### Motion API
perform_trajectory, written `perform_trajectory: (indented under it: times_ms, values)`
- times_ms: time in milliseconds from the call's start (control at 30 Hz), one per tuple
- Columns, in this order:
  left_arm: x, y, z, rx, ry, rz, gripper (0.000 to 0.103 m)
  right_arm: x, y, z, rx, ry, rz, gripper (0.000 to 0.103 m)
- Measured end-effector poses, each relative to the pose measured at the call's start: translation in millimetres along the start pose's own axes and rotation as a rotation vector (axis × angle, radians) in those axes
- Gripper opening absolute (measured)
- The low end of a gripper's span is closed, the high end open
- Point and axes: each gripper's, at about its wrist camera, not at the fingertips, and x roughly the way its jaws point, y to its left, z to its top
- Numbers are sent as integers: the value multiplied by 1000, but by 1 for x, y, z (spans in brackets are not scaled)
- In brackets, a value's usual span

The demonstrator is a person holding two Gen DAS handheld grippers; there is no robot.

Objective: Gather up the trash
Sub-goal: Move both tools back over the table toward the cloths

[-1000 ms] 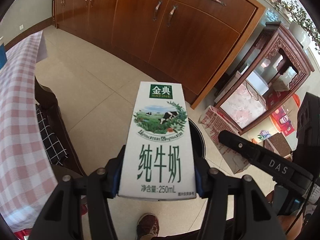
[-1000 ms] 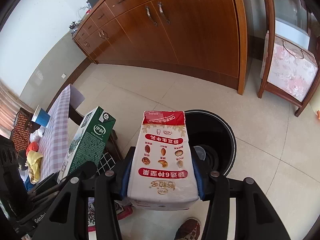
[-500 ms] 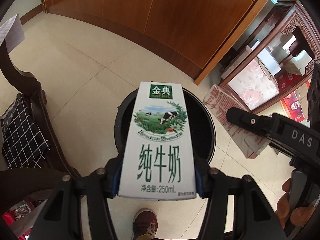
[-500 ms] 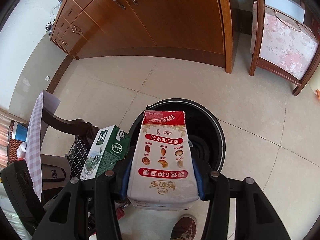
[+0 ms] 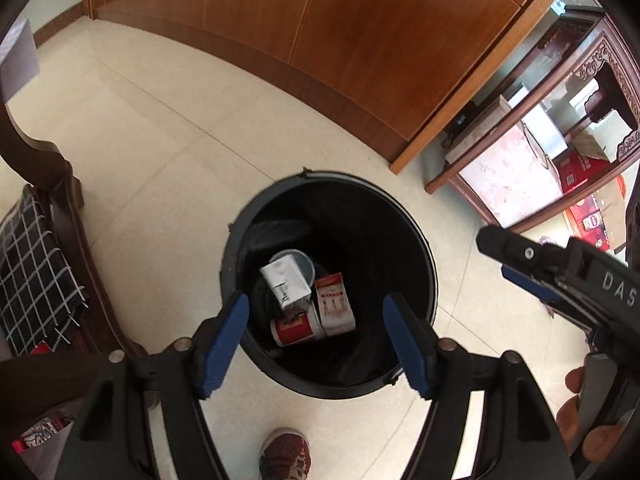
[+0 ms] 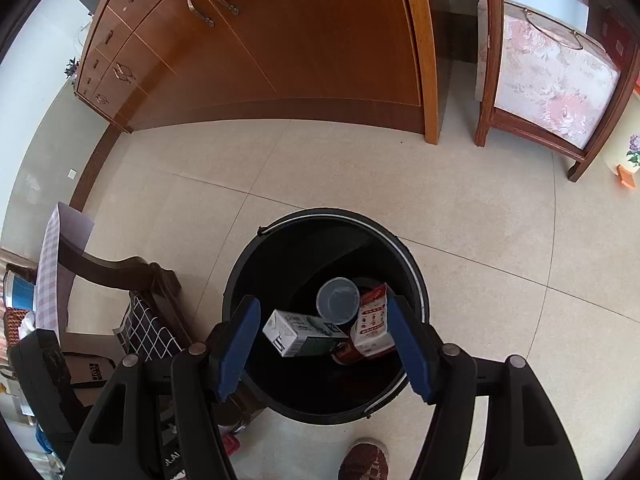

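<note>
Both cartons, clamped a second earlier, lay in the black bin [image 5: 240, 240] on pale floor tiles [image 5: 160, 128] before wooden cabinets [image 5: 360, 40]; left gripper [image 5: 316, 334] and right gripper [image 6: 324, 344] stood spread apart.

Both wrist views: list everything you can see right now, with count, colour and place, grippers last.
Trash bin: one, black, on the tiled floor below both grippers.
Milk carton: one, white and green, lying in the bin.
Red-and-white carton: one, in the bin beside the milk carton.
Clear cup: one, in the bin.
Red can: one, in the bin under the cartons.
Cabinet: one, brown wood, behind the bin.
Chair: one, dark wood, left of the bin.
Shoe: one, dark red, bottom edge.
Left gripper: open, empty, over the bin.
Right gripper: open, empty, over the bin.
</note>
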Motion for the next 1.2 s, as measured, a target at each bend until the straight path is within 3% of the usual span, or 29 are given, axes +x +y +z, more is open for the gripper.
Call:
perform_trajectory:
  times_ms: [200, 700, 900, 1200]
  values:
    - [-23, 0, 3, 30, -57, 66, 72, -8, 3, -4, -1, -11, 4, 68]
    - [-111, 11, -10, 36, -182, 103, 72, -62, 26, -36, -42, -47, -24, 72]
    - [-153, 27, -25, 10, -239, 127, 72, -89, 50, -53, -81, -80, 50, 74]
    - [-213, 71, -53, -66, -326, 200, 72, -121, 128, -90, -251, -134, 180, 74]
